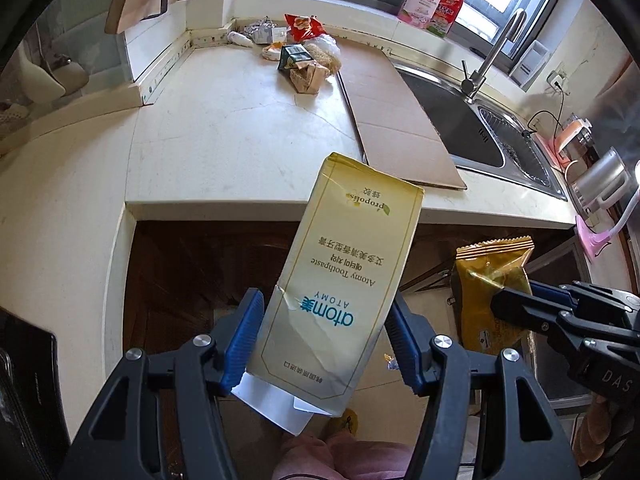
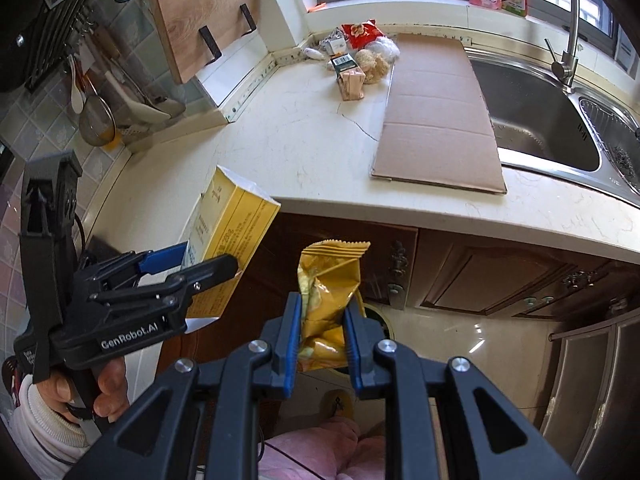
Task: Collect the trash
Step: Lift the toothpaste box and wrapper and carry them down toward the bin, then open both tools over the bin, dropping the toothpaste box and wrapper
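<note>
1. Right now both loads are off the tabletop [image 2: 304, 152] and out past its near edge: the left tool [image 1: 324, 336] is clenched on a yellow toothpaste box [image 1: 344, 280], the right tool [image 2: 322, 336] on a gold snack wrapper [image 2: 332, 280].
2. Next, I judge, both go down into a bin (none clearly visible).
3. Open floor [image 2: 460, 332] lies below; the cupboard doors [image 2: 500, 272] stand close beyond.
4. More litter [image 2: 356, 64] waits at the far corner, left of the cardboard sheet [image 2: 436, 116] and sink [image 2: 532, 112].
</note>
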`<state>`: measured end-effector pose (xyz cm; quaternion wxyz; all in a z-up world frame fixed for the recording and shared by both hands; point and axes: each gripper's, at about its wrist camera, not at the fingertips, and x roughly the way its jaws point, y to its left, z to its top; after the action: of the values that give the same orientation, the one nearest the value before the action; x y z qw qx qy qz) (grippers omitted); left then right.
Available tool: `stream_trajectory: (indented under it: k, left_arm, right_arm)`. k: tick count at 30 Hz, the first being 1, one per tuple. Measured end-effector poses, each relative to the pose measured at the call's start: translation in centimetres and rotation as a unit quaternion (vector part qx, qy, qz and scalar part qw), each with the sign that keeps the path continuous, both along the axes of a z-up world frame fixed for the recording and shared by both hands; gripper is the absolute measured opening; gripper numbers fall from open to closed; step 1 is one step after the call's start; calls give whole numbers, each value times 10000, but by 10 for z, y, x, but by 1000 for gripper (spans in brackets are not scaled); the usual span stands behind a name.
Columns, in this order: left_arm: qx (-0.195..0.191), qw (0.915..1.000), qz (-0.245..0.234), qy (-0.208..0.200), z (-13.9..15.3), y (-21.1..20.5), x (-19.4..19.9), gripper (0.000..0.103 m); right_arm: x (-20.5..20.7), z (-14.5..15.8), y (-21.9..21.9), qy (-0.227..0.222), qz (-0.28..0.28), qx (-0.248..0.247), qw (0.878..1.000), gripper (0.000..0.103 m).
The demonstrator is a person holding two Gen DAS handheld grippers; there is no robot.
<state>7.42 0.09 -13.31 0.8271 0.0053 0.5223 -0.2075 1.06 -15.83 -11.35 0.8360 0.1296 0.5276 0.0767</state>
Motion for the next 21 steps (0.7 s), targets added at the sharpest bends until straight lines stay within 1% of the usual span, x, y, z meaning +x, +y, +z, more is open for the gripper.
stream_trajectory:
  k: [4,8,14,17,21]
  left_arm:
    - [71,9996,101,243,-23,-3,-13,59]
    - [232,9986,229,420,-52,-5,-26,59]
    - [303,9934,608,925,-118,0,-38,59]
    - [319,9910,746,1065,-150,1,-42,59]
    - [395,9874,895,1245,-194,3,-42,59]
  right_arm:
    - [-6,-21,-6,195,84,132,9997,20]
    - [-10,-53,-6,419,203,208,9987,20]
    - [-14,-115,-1,770,351,231,9961,20]
    - [-14,-151,1,962,359,254,9944,20]
    - [-14,-192,4,1106,313,283,9930,20]
